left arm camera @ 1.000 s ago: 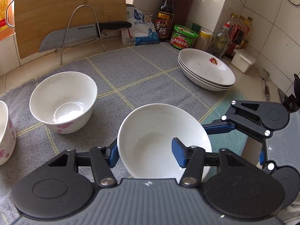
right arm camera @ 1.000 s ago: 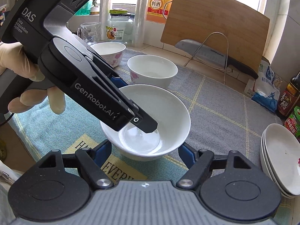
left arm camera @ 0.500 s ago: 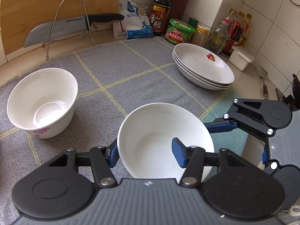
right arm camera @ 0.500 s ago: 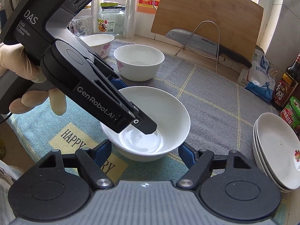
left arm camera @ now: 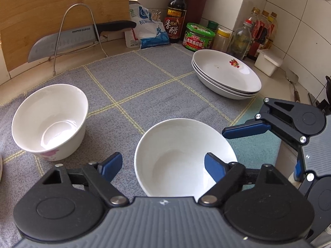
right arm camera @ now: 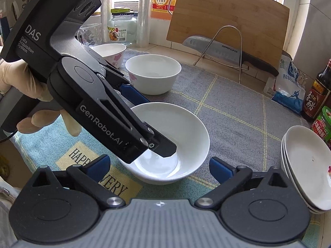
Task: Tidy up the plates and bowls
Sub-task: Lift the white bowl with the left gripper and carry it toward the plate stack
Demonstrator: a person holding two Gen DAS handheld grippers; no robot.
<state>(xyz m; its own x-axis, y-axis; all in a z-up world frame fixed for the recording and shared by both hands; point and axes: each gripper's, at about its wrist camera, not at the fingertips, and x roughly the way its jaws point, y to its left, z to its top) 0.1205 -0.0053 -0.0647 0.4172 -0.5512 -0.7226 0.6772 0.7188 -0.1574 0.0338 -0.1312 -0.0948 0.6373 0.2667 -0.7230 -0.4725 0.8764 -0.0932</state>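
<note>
A plain white bowl [left arm camera: 182, 150] [right arm camera: 182, 128] rests on the mat near the counter's front edge. My left gripper [left arm camera: 163, 165] is open, one finger inside the bowl and one outside its left wall, clear of it. My right gripper [right arm camera: 159, 167] is open, just in front of the bowl, fingers either side of it. A flowered bowl [left arm camera: 49, 122] [right arm camera: 153, 72] stands behind on the grey mat [left arm camera: 144, 78]. Another flowered bowl [right arm camera: 111, 51] stands further back. A stack of white plates [left arm camera: 225, 74] [right arm camera: 306, 165] sits at the right.
A cleaver [left arm camera: 68, 39] on a wire rack leans against a wooden cutting board [left arm camera: 51, 6] at the back. A salt bag [left arm camera: 144, 33], vinegar bottle [left arm camera: 175, 14], green tin [left arm camera: 198, 37] and jars line the back wall. The counter edge lies right of the plates.
The left gripper has opened and let go of the plain bowl's wall. The bowl now rests on the mat. The right gripper stays open in front of it.
</note>
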